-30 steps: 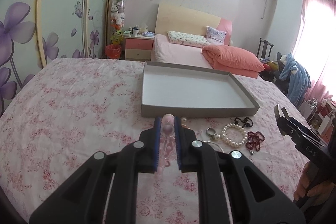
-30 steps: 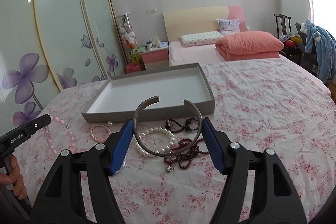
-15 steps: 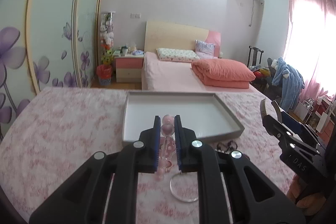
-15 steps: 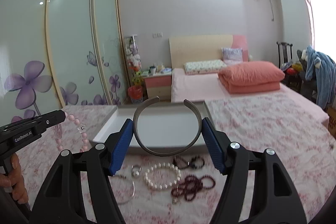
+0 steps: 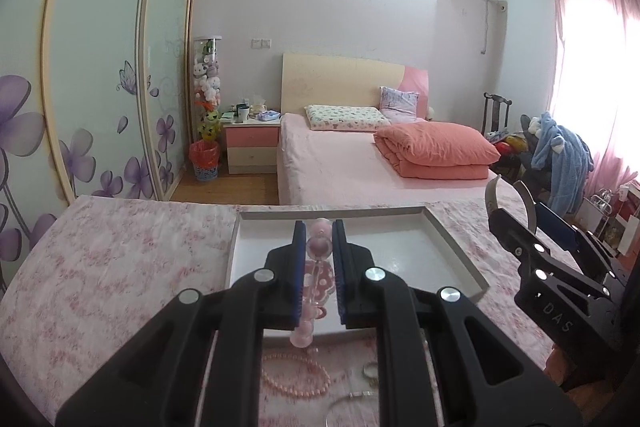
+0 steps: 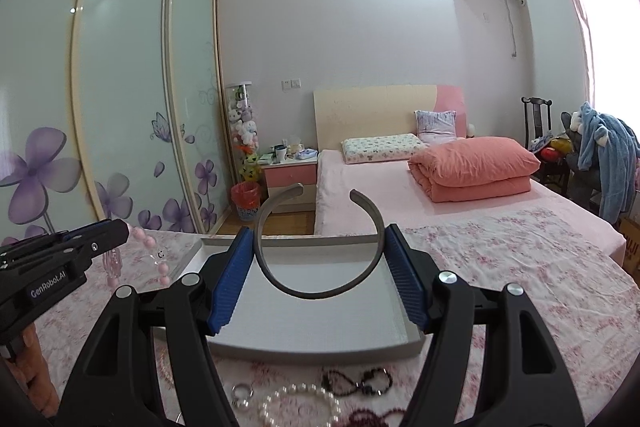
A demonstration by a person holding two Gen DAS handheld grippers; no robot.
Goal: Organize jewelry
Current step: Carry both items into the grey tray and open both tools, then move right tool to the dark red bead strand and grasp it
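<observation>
My left gripper (image 5: 318,239) is shut on a pink bead bracelet (image 5: 319,248) that hangs down over the near edge of the grey tray (image 5: 460,251). My right gripper (image 6: 320,251) is shut on a grey open bangle (image 6: 362,277) and holds it above the grey tray (image 6: 320,351). The right gripper shows in the left wrist view (image 5: 508,211) at the right with the bangle's ends above it. The left gripper shows in the right wrist view (image 6: 116,231) at the left, the pink beads (image 6: 154,255) dangling from it.
On the floral cloth in front of the tray lie a white pearl bracelet (image 6: 304,403), a dark bead bracelet (image 6: 356,381), a ring (image 6: 242,395) and a pink bead strand (image 5: 296,375). A bed with a salmon quilt (image 5: 436,147) stands behind.
Both grippers have risen and moved forward over the tray, each still holding its piece. The loose jewelry has dropped towards the bottom of both views.
</observation>
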